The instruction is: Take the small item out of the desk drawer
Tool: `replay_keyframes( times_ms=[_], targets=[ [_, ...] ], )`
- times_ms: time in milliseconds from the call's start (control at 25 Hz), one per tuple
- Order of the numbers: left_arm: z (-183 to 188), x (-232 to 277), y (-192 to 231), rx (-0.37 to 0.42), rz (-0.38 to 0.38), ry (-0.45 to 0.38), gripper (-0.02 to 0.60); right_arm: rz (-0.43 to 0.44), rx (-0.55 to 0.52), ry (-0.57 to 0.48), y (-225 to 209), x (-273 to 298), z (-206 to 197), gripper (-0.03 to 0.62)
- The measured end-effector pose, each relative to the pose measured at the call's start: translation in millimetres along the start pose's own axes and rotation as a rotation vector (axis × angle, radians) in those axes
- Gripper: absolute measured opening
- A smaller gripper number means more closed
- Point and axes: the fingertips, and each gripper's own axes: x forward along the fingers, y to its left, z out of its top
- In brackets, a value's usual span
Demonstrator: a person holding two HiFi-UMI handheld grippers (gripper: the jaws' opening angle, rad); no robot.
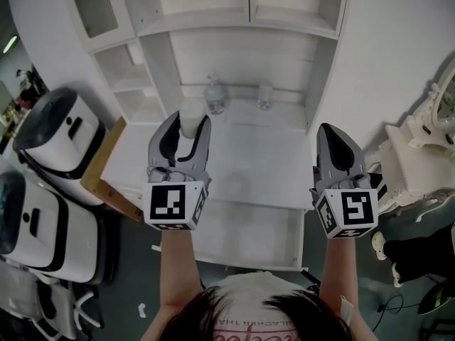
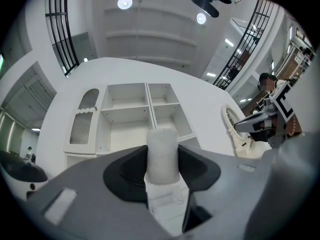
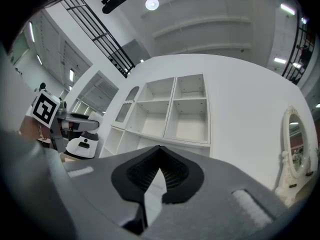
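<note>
A small white cylinder (image 1: 190, 119) with a rough surface stands upright between the jaws of my left gripper (image 1: 190, 124), which is shut on it above the left part of the white desk top (image 1: 270, 162). In the left gripper view the same cylinder (image 2: 162, 151) sticks up past the dark pads (image 2: 125, 171) of the left gripper (image 2: 162, 166). My right gripper (image 1: 329, 129) hangs over the desk's right edge, shut, with nothing in it; its ribbed pads (image 3: 172, 171) meet at the tip. Below the desk top's front edge a white drawer (image 1: 245, 244) is pulled out.
Two clear jars (image 1: 215, 98) (image 1: 264, 94) stand at the back of the desk under the white hutch shelves (image 1: 234, 20). White machines (image 1: 57, 137) and a wooden board (image 1: 103, 169) are at the left. A white vanity with a mirror (image 1: 426, 141) is at the right.
</note>
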Motion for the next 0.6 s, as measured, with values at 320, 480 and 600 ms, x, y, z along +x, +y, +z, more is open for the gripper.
replay_keyframes(
  times_ms=[320, 480, 600],
  targets=[
    [3.2, -2.4, 4.1, 0.003, -0.004, -0.01, 0.193, -0.009, -0.018, 0.011, 4.3, 0.1, 0.0, 0.002],
    [4.9, -3.4, 4.6, 0.002, -0.007, -0.013, 0.193, -0.014, -0.018, 0.008, 5.8, -0.2, 0.1, 0.002],
    [6.1, -3.6, 6.4, 0.004, -0.008, -0.017, 0.192, -0.015, -0.02, 0.007, 7.8, 0.8, 0.9, 0.002]
  ],
)
